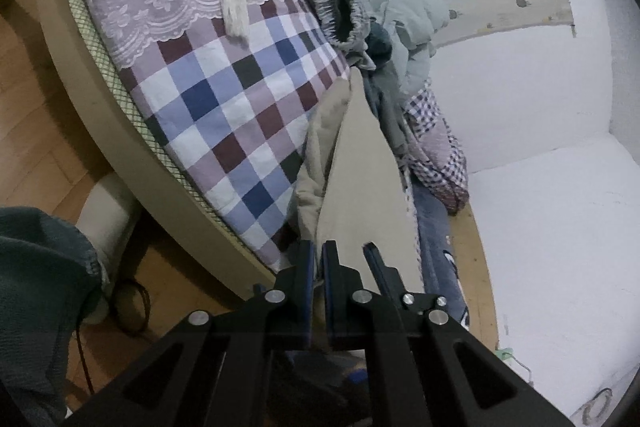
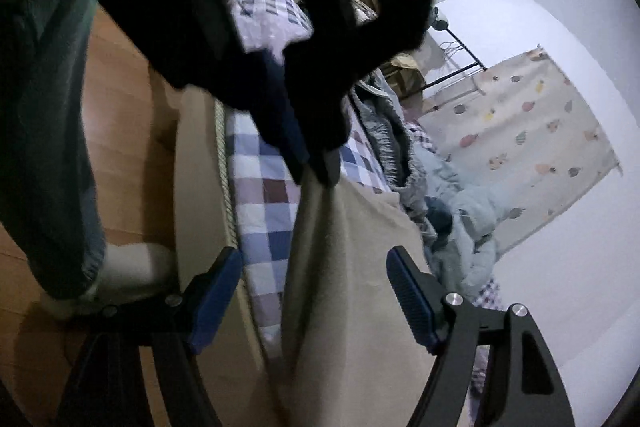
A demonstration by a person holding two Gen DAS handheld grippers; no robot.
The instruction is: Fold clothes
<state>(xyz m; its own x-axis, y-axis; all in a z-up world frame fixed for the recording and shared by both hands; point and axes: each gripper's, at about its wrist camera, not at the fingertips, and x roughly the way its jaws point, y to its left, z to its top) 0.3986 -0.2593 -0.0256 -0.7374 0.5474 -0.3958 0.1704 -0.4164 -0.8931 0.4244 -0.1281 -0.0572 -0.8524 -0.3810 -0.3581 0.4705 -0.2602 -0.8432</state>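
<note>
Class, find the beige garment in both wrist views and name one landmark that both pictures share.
Left wrist view: the beige garment runs from the lower centre upward, pinched in the left claw.
Right wrist view: it hangs down the middle, gripped at the top by that same claw, with the open right claw straddling it below.
Shared landmark: the checked bedspread.

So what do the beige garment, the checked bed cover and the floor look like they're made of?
Beige garment: matte woven cloth, probably cotton; it hangs in soft folds from the left gripper. Checked bed cover: printed woven fabric, faintly creased. Floor: wood or wood-look laminate, with plank seams and slight sheen.
</note>
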